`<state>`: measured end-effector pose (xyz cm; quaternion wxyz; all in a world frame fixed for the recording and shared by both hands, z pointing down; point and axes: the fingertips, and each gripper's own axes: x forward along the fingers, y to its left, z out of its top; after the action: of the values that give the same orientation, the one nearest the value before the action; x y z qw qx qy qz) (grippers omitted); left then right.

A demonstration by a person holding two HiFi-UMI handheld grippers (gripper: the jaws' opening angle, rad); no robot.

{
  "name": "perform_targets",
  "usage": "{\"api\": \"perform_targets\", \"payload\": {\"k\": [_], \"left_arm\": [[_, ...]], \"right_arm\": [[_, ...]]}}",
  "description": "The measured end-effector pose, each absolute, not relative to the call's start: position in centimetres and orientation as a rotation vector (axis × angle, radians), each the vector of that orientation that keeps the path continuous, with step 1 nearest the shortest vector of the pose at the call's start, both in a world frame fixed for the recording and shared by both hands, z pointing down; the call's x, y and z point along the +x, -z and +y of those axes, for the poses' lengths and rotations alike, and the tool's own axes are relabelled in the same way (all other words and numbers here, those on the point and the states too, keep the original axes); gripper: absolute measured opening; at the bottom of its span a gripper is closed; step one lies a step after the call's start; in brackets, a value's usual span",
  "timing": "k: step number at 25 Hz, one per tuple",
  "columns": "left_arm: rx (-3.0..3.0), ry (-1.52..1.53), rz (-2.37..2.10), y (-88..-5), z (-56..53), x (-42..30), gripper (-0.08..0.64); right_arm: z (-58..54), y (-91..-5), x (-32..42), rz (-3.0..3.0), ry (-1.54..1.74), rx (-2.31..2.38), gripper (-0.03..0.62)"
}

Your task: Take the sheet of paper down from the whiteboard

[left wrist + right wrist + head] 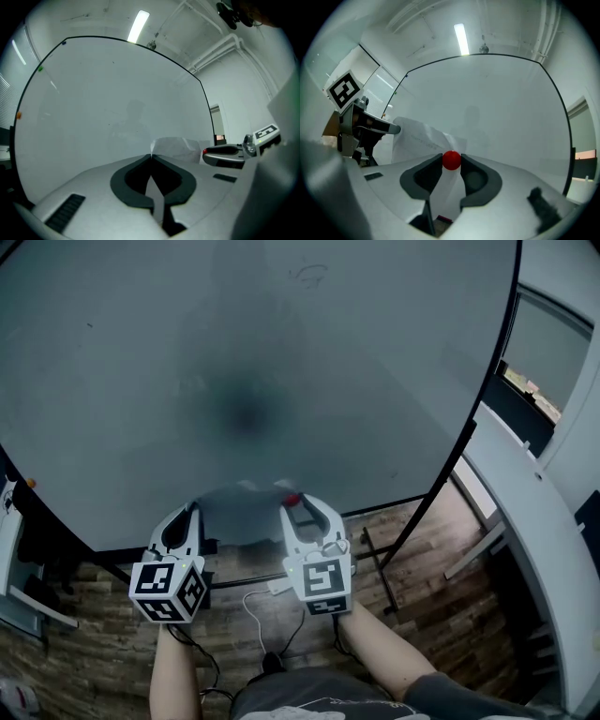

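The sheet of paper [239,514] hangs low in front of the whiteboard [234,362], between my two grippers. My left gripper [192,509] is shut on the sheet's left edge; in the left gripper view the crumpled paper [176,149] sticks out past the closed tips of the left gripper [151,156]. My right gripper [292,502] is shut on a round red magnet [451,160], pinched between its tips at the sheet's right side. In the right gripper view the paper [419,138] runs left toward the left gripper [389,126]. Both grippers point level at the board.
The whiteboard's black frame and stand legs [394,549] reach down to a wooden floor, where a white cable [258,601] lies. A white counter [525,502] runs along the right. Small orange [18,115] and green [41,69] dots sit on the board's left rim.
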<state>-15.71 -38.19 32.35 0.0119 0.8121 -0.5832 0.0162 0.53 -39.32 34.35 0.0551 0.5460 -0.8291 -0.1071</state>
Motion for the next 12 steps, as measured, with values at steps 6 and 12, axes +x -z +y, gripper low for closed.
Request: {"api": "perform_targets", "payload": {"k": [6, 12], "left_arm": [[2.415, -0.126, -1.902, -35.3, -32.6, -14.0, 0.012], [2.297, -0.160, -1.976, -37.6, -26.8, -12.6, 0.012]], "right_arm": [[-35.3, -36.0, 4.7, -2.545, 0.269, 1.617, 0.129], [-31.5, -37.7, 7.3, -2.588, 0.220, 1.549, 0.129]]}}
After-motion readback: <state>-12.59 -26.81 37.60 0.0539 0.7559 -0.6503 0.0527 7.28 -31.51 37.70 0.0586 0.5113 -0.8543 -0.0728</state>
